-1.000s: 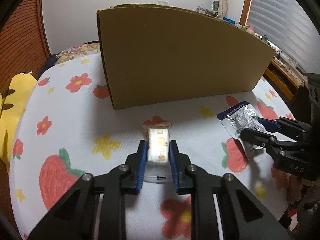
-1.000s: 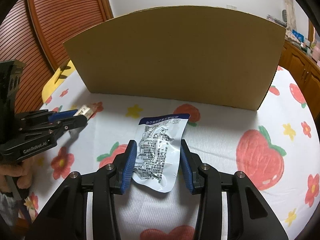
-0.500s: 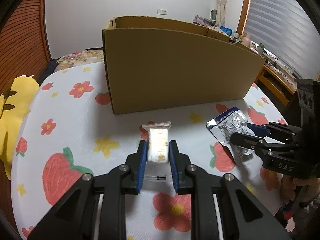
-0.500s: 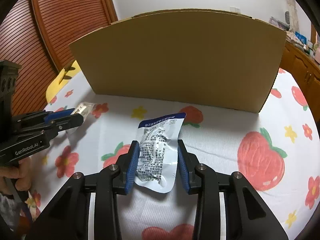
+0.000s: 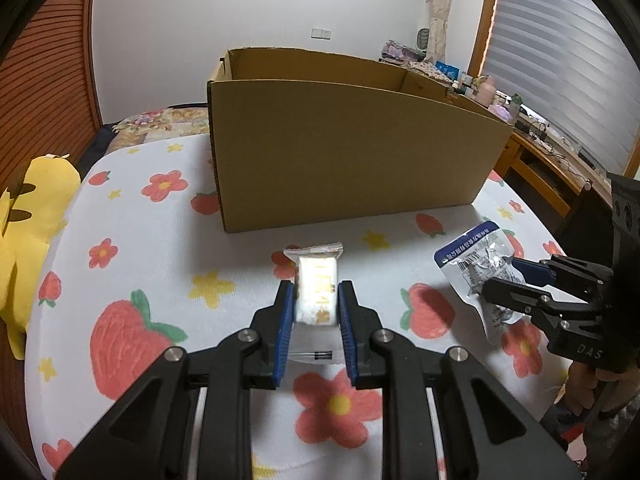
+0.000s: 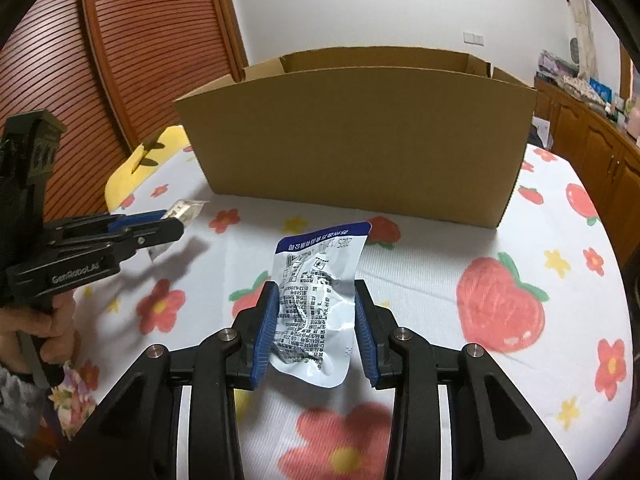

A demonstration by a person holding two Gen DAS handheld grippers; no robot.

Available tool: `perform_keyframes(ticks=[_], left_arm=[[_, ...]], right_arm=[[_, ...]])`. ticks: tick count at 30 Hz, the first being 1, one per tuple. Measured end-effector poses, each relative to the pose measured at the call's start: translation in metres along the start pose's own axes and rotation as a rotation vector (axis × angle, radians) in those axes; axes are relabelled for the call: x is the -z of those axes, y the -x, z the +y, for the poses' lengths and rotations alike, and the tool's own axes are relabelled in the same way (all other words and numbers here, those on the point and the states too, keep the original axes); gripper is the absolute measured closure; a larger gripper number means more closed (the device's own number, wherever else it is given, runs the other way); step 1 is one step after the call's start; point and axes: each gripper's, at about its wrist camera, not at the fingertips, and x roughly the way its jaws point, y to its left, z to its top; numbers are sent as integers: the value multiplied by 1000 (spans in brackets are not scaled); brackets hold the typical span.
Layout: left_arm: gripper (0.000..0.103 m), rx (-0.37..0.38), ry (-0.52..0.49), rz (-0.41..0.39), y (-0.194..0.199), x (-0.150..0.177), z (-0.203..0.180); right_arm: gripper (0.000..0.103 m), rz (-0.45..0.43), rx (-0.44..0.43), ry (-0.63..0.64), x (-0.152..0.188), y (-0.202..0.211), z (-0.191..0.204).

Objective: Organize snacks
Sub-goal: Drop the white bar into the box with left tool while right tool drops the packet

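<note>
My left gripper (image 5: pixel 315 292) is shut on a small clear-wrapped white snack (image 5: pixel 316 286) and holds it above the table. It also shows in the right wrist view (image 6: pixel 176 222) with the white snack (image 6: pixel 186 209) at its tip. My right gripper (image 6: pixel 315 292) is shut on a silver and blue snack pouch (image 6: pixel 316 300), lifted off the table. The pouch (image 5: pixel 476 258) and right gripper (image 5: pixel 516 276) show at the right of the left wrist view. An open cardboard box (image 5: pixel 348 152) stands behind both; it also shows in the right wrist view (image 6: pixel 360 144). Its inside is hidden.
The table has a white cloth with strawberries and flowers (image 5: pixel 132 332). A yellow plush (image 5: pixel 28 224) lies at its left edge. A wooden desk with clutter (image 5: pixel 540 148) stands at the right, a slatted wooden door (image 6: pixel 80 60) on the left.
Both grippers have risen with their snacks: the box's open top and far walls now show over its front wall. The grips are unchanged.
</note>
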Motion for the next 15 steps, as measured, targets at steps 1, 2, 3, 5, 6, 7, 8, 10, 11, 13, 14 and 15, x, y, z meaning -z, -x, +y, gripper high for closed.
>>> perform_keyframes(ticks=[1, 2, 3, 5, 6, 7, 8, 10, 11, 13, 14, 15], left_arm=[[83, 2, -1, -2, 1, 1, -1], [83, 4, -1, -3, 2, 1, -2], [83, 8, -1, -4, 4, 2, -3], [83, 13, -1, -7, 5, 2, -5], [83, 14, -3, -11, 7, 2, -5], [83, 15, -4, -16, 8, 1, -6], [83, 16, -4, -19, 9, 0, -6], [83, 21, -1, -28, 12, -2, -7], [83, 23, 0, -32, 12, -4, -7], [83, 25, -3, -47, 16, -8, -8], [83, 27, -11, -54, 18, -11, -10], [83, 28, -17, -58, 20, -14, -11]], right_arm=[[67, -3, -1, 3, 2, 3, 1], [67, -4, 1, 7, 4, 5, 1], [67, -6, 5, 13, 5, 7, 2], [67, -11, 12, 21, 6, 9, 3], [67, -13, 13, 23, 7, 10, 4], [67, -15, 11, 22, 7, 11, 4], [67, -17, 8, 19, 8, 12, 2], [67, -14, -7, 15, 8, 15, -1], [67, -22, -13, 6, 8, 17, -4], [67, -30, -20, -6, 7, 21, -7], [67, -39, -18, -9, 5, 23, -9], [67, -47, -17, -11, 3, 26, -10]])
